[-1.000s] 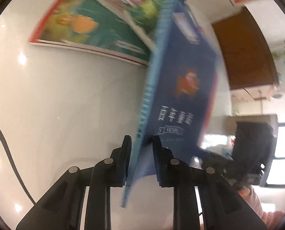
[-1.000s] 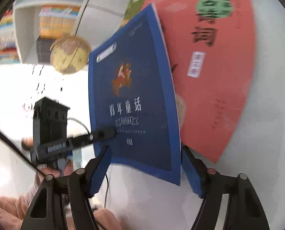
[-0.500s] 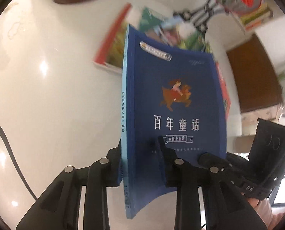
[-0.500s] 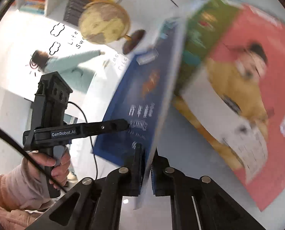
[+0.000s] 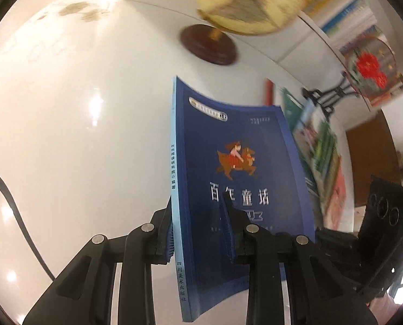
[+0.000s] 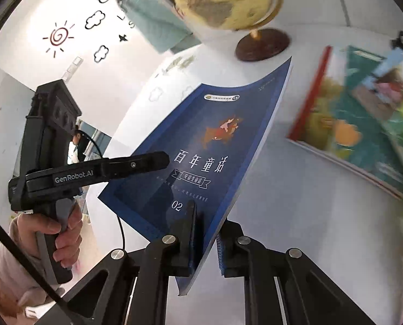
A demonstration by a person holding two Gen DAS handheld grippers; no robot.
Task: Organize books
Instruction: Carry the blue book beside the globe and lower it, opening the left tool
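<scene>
Both grippers have hold of the same blue book (image 5: 244, 189), lifted off the white table (image 5: 79, 135) and standing nearly on edge.

The left gripper (image 5: 198, 233) has its fingers drawn in on the spine end: one pad sits against the back cover just left of the pale spine, the other presses on the front cover under the white title. The book runs up and away from between those fingers, its top bowing over to the right.

The right gripper (image 6: 205, 239) pinches the bottom edge near the page side. Its left finger (image 6: 186, 230) lies on the front cover beside the "02"; the right finger is on the back face, but whether it actually touches the book I cannot tell. The cover leans away to the left of these fingers, with the left gripper's finger reaching across it.

Beyond the fingertips stands a globe (image 5: 247, 0) on a dark round base. To the right of the book, picture books (image 6: 363, 124) lie flat on the table, blurred.
</scene>
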